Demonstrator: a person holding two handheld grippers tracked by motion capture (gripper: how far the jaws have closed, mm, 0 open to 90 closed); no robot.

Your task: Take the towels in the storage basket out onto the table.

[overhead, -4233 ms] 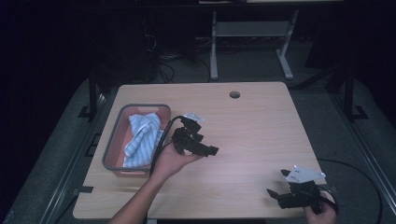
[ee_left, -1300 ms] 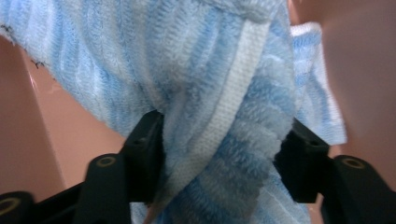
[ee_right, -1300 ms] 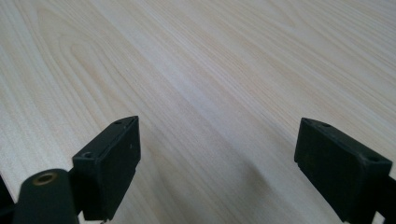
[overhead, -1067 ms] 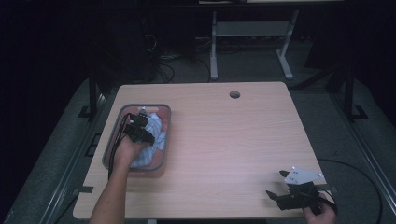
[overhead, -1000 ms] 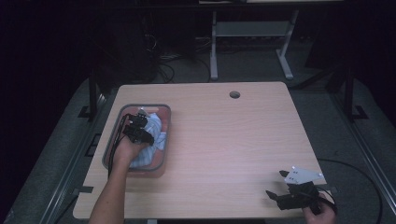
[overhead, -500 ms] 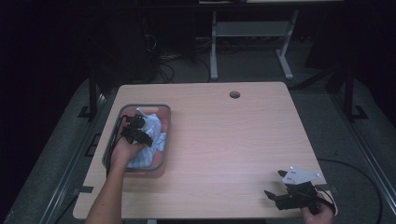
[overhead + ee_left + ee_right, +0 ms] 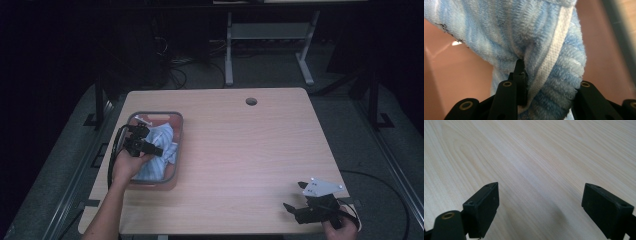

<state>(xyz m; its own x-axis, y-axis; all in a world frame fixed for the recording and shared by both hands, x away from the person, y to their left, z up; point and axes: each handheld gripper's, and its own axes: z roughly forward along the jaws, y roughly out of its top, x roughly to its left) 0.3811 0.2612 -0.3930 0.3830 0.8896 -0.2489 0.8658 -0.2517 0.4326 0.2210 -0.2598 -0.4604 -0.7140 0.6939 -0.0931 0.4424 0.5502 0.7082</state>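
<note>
1. While my left gripper [image 7: 141,141] pinches the blue towel [image 7: 544,45] inside the pink tub [image 7: 172,176], I think I am at the grab step.
2. Next I should lift it straight up, slowly.
3. My left hand [image 7: 127,167] reaches over the tub.
4. My right gripper [image 7: 540,207] rests wide open, holding nothing, low over the bench [image 7: 250,150].
</note>
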